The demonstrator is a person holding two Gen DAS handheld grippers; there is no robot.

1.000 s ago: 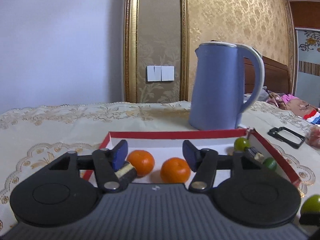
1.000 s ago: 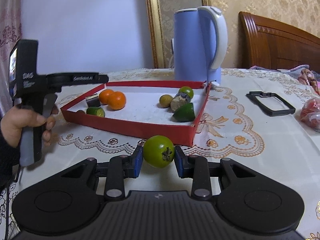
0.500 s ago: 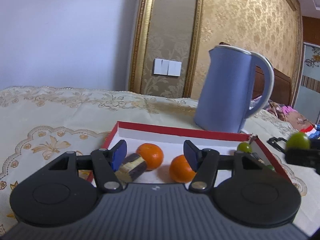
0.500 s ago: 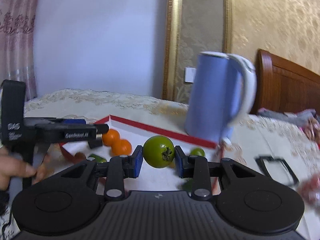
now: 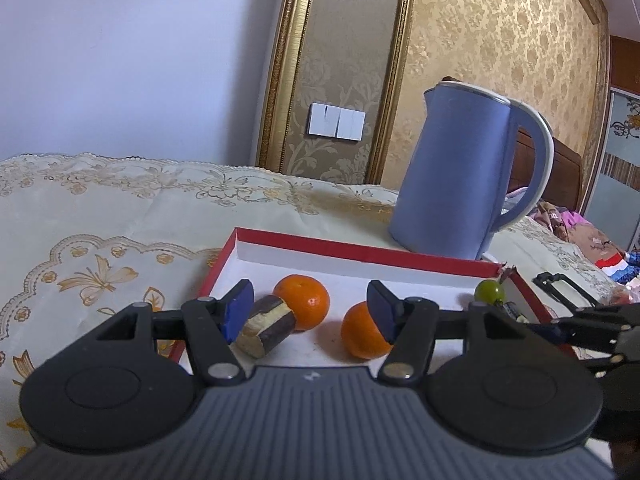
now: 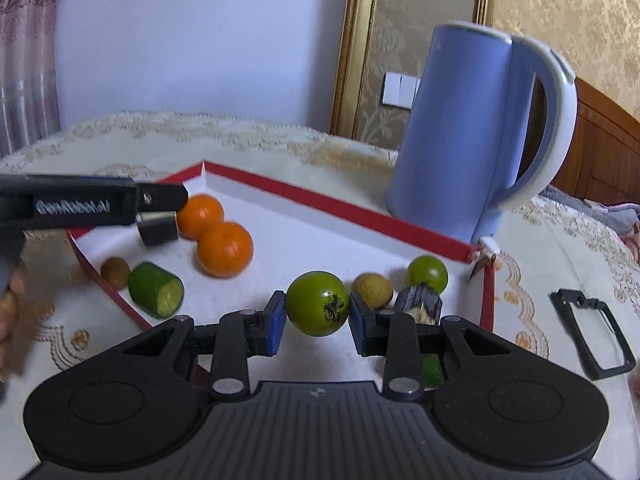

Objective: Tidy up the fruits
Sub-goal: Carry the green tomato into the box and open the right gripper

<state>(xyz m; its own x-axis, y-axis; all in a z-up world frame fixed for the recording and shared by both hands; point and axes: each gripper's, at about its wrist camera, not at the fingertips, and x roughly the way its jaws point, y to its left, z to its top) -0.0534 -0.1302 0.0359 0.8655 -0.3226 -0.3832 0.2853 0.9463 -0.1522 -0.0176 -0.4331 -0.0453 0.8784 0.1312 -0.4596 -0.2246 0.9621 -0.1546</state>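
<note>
My right gripper (image 6: 317,317) is shut on a green tomato-like fruit (image 6: 316,302), held over the red-rimmed white tray (image 6: 344,206). In the tray lie two oranges (image 6: 225,249), a cut cucumber piece (image 6: 157,295), a small brown fruit (image 6: 115,272), a yellowish round fruit (image 6: 372,289), a green round fruit (image 6: 427,273) and a dark sugarcane stub (image 6: 418,304). My left gripper (image 5: 310,312) is open and empty over the tray's left end, its jaws either side of a sugarcane piece (image 5: 266,326) and the two oranges (image 5: 306,306). The right gripper's fingers (image 5: 592,320) show at the right edge.
A blue electric kettle (image 6: 476,128) stands just behind the tray's far right corner. A black rectangular frame (image 6: 592,330) lies on the lace tablecloth to the right. A hand holding the left gripper's handle (image 6: 8,304) is at the left edge.
My right gripper, still holding the green fruit, has risen from the table in front of the tray and moved in over it. My left gripper has stayed open and lifted a little.
</note>
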